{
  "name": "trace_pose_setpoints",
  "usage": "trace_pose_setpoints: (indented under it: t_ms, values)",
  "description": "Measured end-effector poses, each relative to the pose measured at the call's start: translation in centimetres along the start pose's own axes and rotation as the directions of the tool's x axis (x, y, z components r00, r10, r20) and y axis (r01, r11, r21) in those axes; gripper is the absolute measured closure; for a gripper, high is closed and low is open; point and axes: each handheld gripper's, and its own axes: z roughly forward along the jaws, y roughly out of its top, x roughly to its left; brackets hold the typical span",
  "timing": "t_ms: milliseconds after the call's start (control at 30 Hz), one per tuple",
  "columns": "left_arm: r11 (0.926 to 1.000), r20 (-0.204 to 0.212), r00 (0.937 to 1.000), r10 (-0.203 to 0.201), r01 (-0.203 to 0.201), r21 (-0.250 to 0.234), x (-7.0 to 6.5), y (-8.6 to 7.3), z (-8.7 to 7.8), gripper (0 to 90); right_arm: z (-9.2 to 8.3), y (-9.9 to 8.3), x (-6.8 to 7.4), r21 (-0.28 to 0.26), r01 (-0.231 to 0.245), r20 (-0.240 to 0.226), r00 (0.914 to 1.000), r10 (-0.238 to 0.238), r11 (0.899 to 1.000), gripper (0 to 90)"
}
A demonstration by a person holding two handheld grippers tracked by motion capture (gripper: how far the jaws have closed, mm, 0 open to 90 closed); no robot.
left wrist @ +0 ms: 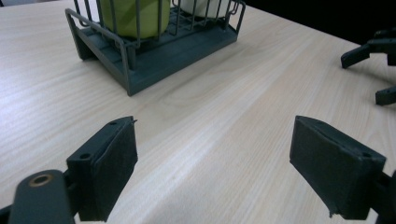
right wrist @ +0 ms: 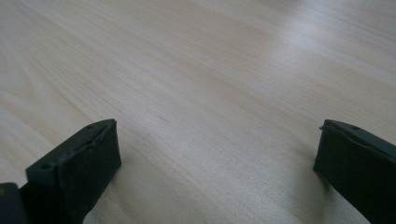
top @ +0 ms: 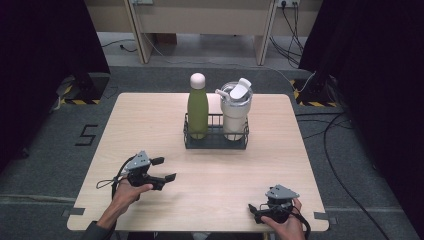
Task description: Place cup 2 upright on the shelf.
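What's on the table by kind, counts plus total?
Green bottle: 1
White tumbler with lid: 1
Dark wire rack holding both: 1
Handheld grippers: 2, left gripper and right gripper, both open
Total: 5

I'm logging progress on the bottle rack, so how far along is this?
Both drinks already stand in the wire rack: the green bottle at its left, the white tumbler at its right. Nothing is in hand. The left claw rests open on the table, facing the rack, and the right claw rests open near the front edge. Any lifting out has not begun.
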Motion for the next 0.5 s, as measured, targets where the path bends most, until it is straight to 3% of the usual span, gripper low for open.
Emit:
trace_pose_setpoints:
  t_ms: [300, 500]
  values:
    - [0.9996, -0.005, 0.9999, 0.014, -0.013, 0.024, -0.5, -1.1, -0.8, 14.7, 0.0, 0.0, 0.0, 0.001, 0.0, 0.0, 1.0, 0.0, 1.0, 0.5]
    - [0.9978, -0.003, 0.9989, 0.047, -0.047, 0.048, -0.9, -1.4, -0.9, 14.8, 0.0, 0.0, 0.0, 0.001, 0.0, 0.0, 1.0, 0.0, 1.0, 0.5]
